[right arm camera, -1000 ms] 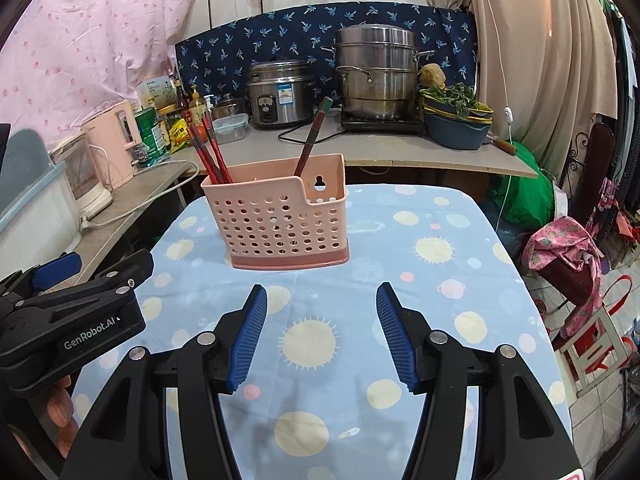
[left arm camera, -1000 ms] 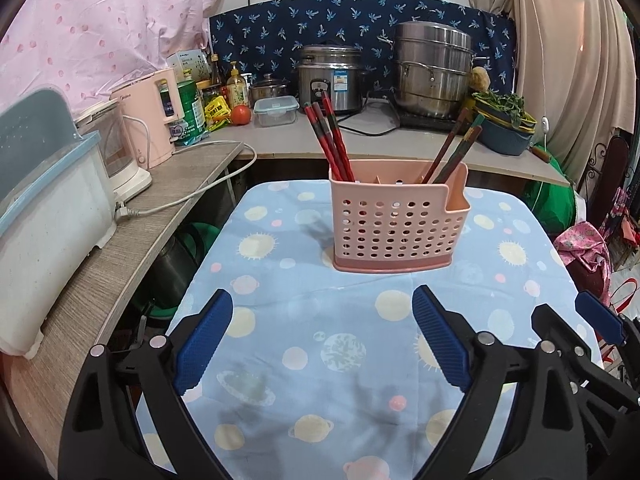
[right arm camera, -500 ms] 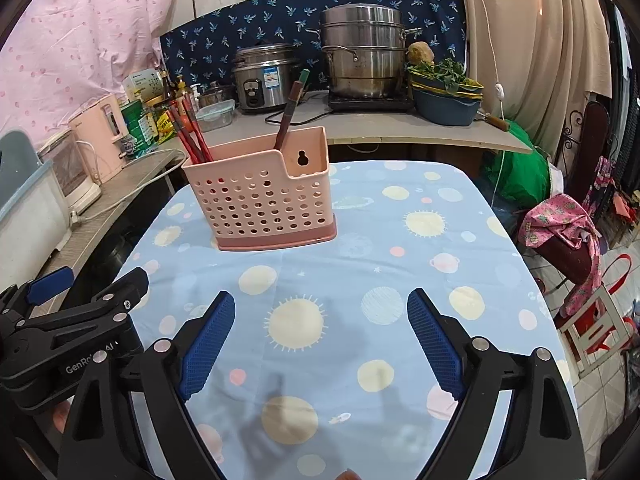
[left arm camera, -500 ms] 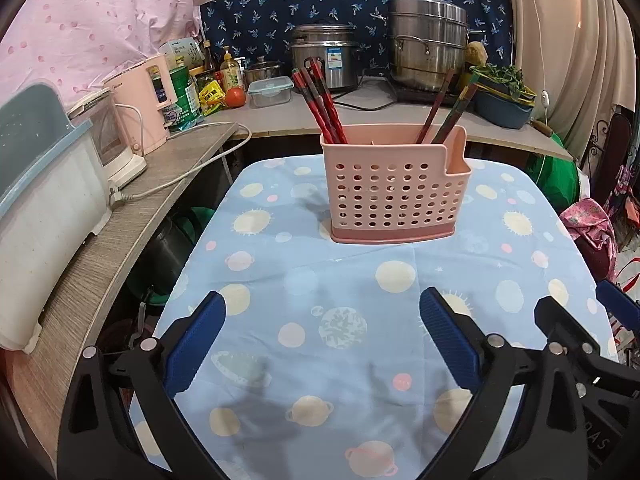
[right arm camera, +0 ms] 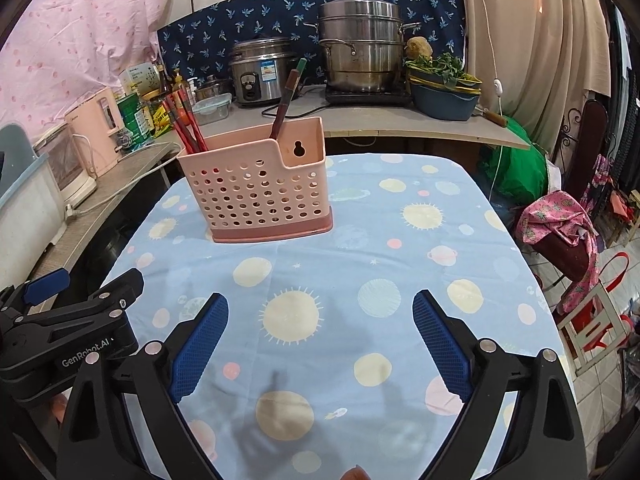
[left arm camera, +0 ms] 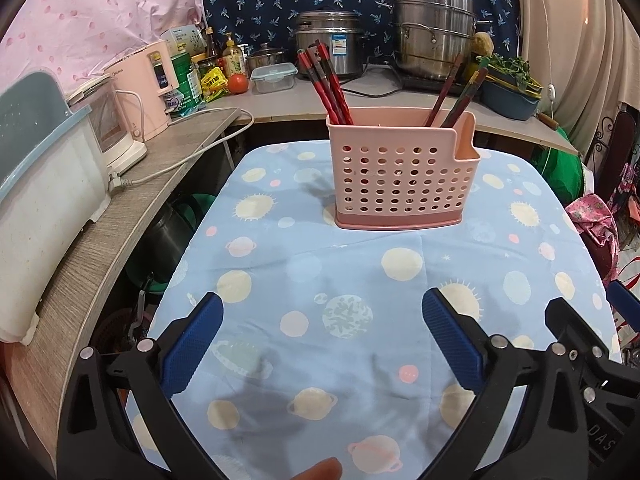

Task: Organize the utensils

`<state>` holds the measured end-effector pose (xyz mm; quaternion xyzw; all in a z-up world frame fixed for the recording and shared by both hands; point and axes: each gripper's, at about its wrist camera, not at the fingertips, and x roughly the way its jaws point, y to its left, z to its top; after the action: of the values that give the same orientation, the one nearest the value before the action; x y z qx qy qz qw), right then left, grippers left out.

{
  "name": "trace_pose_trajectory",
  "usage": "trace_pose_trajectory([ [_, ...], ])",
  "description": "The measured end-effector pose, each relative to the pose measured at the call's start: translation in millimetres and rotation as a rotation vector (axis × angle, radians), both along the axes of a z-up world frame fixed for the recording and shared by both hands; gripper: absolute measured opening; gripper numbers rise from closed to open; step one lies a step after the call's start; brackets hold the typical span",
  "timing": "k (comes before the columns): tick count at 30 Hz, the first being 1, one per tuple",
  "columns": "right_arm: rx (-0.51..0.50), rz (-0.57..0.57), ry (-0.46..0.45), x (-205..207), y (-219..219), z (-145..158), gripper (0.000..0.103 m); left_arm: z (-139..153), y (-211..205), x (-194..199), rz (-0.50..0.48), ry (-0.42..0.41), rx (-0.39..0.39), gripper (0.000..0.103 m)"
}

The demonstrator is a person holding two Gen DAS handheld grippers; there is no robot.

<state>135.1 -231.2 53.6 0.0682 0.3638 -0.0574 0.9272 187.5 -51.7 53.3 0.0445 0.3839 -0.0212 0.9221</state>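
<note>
Blue tablecloth printed with suns and planets (left arm camera: 360, 264) covers the table; cluttered counter behind with a steel stacked steamer pot (left arm camera: 434, 36) and a steel rice cooker (left arm camera: 328, 46). Pink perforated plastic utensil caddy (left arm camera: 402, 170) stands upright on the far half of the cloth. Red chopsticks (left arm camera: 326, 84) lean in its left end, darker red-brown chopsticks (left arm camera: 456, 92) in its right. Left gripper (left arm camera: 324, 316) released, nothing between the jaws. Right gripper (right arm camera: 320, 318) jaws have just been opening, now spread wide and empty. Both well short of the caddy.

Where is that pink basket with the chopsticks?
The pink basket stands on the blue planet-print tablecloth, at its far end, just before the counter with the pots.
</note>
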Motion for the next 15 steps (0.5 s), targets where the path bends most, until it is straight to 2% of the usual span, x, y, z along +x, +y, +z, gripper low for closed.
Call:
trace_pose_trajectory([
  [15,-0.004,0.0,0.012,2.0,5.6,-2.5,0.089,-1.4,2.7,0.8,0.008,0.003,0.002,0.095],
])
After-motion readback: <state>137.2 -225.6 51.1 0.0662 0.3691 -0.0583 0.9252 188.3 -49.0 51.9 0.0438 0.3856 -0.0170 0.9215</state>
